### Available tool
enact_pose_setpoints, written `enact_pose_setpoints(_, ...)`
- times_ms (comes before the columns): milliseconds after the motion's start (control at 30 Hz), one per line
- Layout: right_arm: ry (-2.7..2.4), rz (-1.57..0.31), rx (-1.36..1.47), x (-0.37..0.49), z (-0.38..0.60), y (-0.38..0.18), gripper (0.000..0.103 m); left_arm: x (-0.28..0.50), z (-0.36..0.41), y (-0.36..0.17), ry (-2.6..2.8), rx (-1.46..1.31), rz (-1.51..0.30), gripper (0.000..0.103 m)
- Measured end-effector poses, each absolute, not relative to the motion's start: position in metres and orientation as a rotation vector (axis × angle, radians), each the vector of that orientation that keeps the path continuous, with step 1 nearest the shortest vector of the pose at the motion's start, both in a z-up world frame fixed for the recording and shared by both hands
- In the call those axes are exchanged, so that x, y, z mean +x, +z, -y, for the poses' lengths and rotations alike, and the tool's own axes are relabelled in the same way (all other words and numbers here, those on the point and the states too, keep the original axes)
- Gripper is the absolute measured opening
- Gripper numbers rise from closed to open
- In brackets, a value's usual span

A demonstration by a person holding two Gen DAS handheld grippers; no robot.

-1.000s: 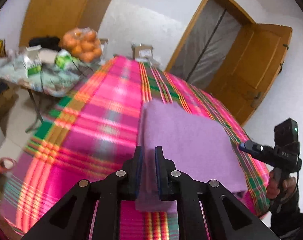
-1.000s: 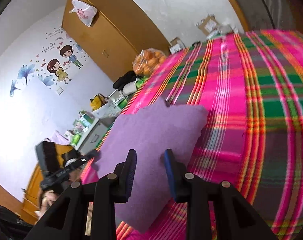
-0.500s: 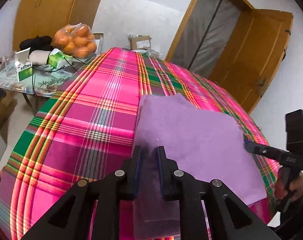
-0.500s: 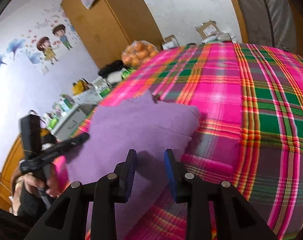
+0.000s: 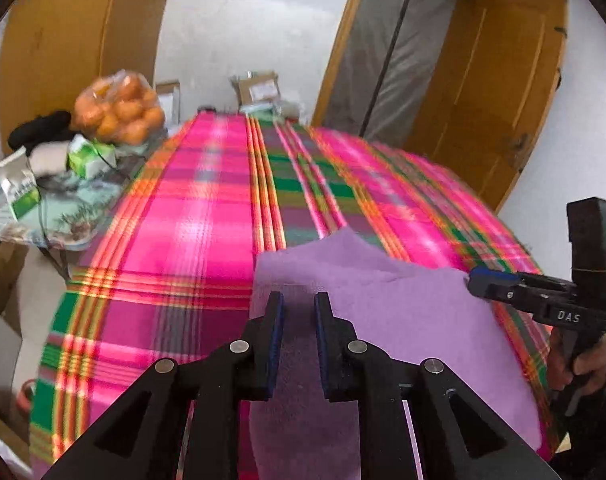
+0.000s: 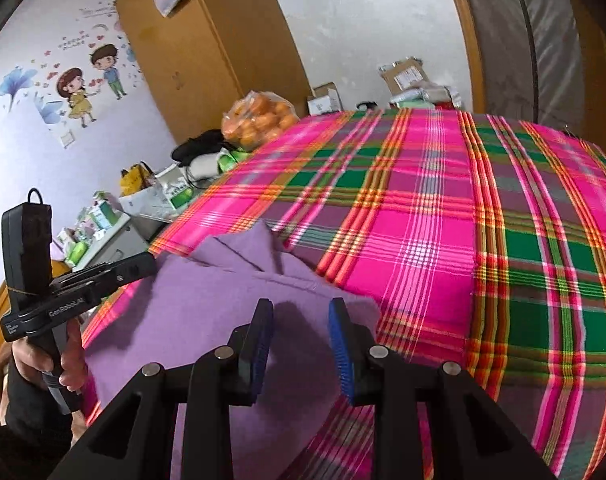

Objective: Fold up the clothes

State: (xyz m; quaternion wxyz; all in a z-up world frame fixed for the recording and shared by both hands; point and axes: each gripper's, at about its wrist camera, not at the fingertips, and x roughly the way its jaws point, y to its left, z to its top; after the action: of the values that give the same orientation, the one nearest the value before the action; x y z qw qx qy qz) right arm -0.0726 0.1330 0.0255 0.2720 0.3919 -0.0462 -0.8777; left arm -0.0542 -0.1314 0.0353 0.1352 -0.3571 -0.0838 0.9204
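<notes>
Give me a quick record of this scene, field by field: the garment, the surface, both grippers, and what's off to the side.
garment: purple garment, folded, lying at the near edge of the bed
surface: pink and green plaid cover
left gripper: open, fingers over the garment's left part, gripping nothing
right gripper: open, over the garment's right edge
side table: bag of oranges, green and white cartons

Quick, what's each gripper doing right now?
Left gripper: open, over the purple garment, holding nothing.
Right gripper: open, holding nothing.
</notes>
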Motion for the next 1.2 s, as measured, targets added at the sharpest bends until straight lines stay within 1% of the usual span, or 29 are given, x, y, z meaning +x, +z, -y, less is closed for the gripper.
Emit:
enact_pose_setpoints(33,-2.362,0.122,1.064,-0.075,-0.133,0.022,0.03,-0.056,0.132,0.033,2.659,-1.044,0.25,0.016)
enact_pose_setpoints(67,-2.362,0.118,1.072,-0.078,-0.133,0.019,0.028,-0.057,0.133,0.031,2.652,-1.053,0.257,0.016)
enact_pose_setpoints(367,-2.364,0.09,1.104,-0.089,-0.129,0.007,0.028,-0.062,0.136,0.021,2.622,-1.093,0.333,0.017)
enact_pose_setpoints(467,-2.357,0.103,1.105,-0.09,-0.13,0.007,0.028,-0.062,0.137,0.021,2.623,-1.089,0.344,0.017)
enact_pose_setpoints(567,-2.341,0.152,1.093,-0.088,-0.138,0.008,0.028,-0.051,0.146,0.024,2.627,-1.066,0.407,0.017)
enact_pose_setpoints(667,-2.36,0.14,1.05,-0.071,-0.145,0.015,0.027,-0.028,0.156,0.028,2.659,-1.03,0.444,0.017)
enact_pose_setpoints(700,-2.357,0.138,1.038,-0.065,-0.147,0.018,0.03,-0.018,0.16,0.028,2.671,-1.025,0.456,0.017)
enact_pose_setpoints(933,-2.275,0.164,0.957,-0.024,-0.15,0.036,0.03,0.037,0.179,0.02,2.708,-1.012,0.544,0.016)
enact_pose_setpoints(1033,-2.23,0.127,0.902,-0.002,-0.139,0.046,0.03,0.048,0.176,0.018,2.704,-0.999,0.546,0.016)
enact_pose_setpoints(1200,-2.163,0.012,0.863,0.04,-0.12,0.05,0.03,0.059,0.169,0.021,2.721,-0.979,0.502,0.016)
